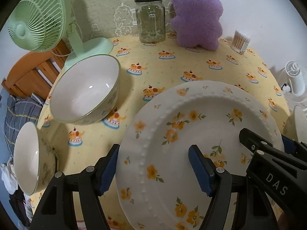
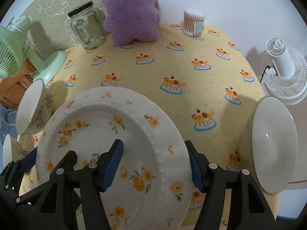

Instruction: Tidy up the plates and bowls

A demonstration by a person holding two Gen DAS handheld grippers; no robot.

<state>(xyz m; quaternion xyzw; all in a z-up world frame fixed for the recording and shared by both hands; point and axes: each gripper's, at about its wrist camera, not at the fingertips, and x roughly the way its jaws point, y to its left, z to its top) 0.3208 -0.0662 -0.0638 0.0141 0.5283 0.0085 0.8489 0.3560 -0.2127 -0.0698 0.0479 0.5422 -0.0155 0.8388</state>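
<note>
Plates: two — a floral plate (image 2: 107, 134) at lower centre of the right view, and a plain plate (image 2: 272, 145) at its right edge. Bowls: two (image 1: 84, 90) (image 1: 32, 159), both at the left of the left view. Fans: two — a green fan (image 1: 36, 17) at upper left, a white fan (image 2: 284, 71) at right. Jar (image 1: 150, 19): one. Purple plush (image 1: 197, 13): one. Swab tub (image 2: 193, 22): one. Grippers: two (image 1: 153, 170) (image 2: 155, 166).

Both grippers' jaws angled steeply downward
</note>
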